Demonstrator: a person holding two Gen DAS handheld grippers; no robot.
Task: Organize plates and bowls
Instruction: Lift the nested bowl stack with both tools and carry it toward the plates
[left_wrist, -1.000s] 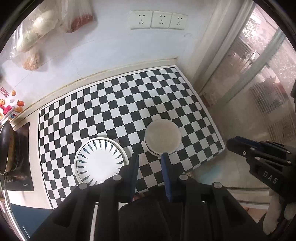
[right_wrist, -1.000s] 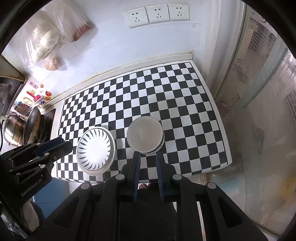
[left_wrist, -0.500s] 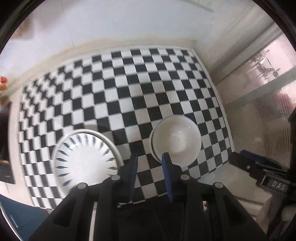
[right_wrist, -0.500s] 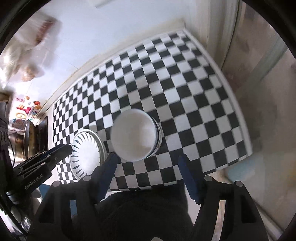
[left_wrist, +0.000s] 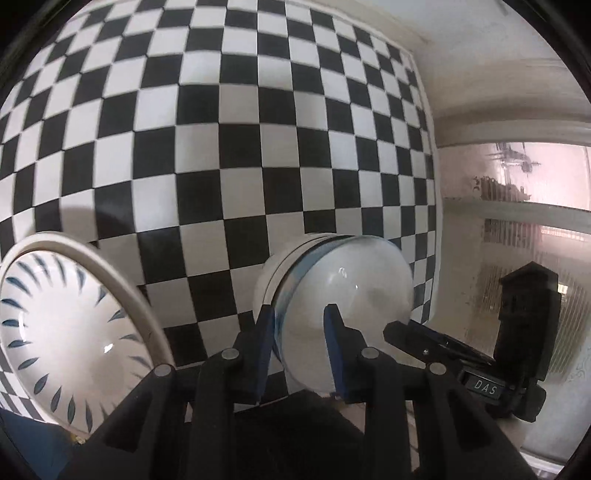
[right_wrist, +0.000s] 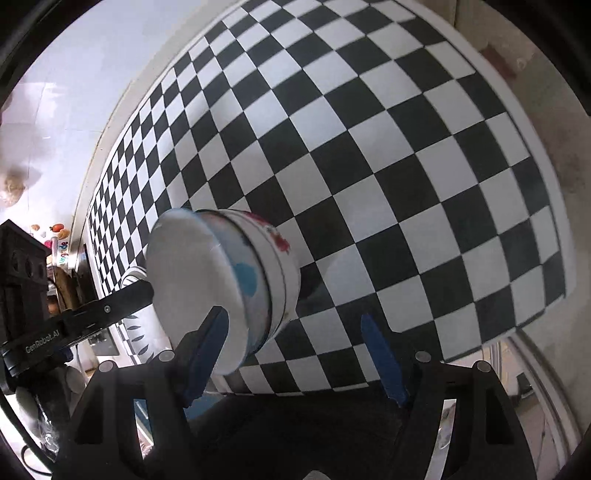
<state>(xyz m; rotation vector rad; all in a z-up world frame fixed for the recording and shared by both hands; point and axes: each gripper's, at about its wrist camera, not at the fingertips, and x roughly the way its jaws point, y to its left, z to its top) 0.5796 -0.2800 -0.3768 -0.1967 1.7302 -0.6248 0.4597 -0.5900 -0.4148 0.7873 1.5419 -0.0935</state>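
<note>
Closing in on the stacked bowls (left_wrist: 343, 306) at the mat's (left_wrist: 258, 147) 6 o'clock edge, plate (left_wrist: 70, 332) at their 9 o'clock. Left gripper (left_wrist: 299, 343) is pinched nearly shut with nothing gripped; right gripper (right_wrist: 295, 350) is opening, bowl rim just inside its jaws. Next: I'd straddle the top bowl's rim and squeeze.
</note>
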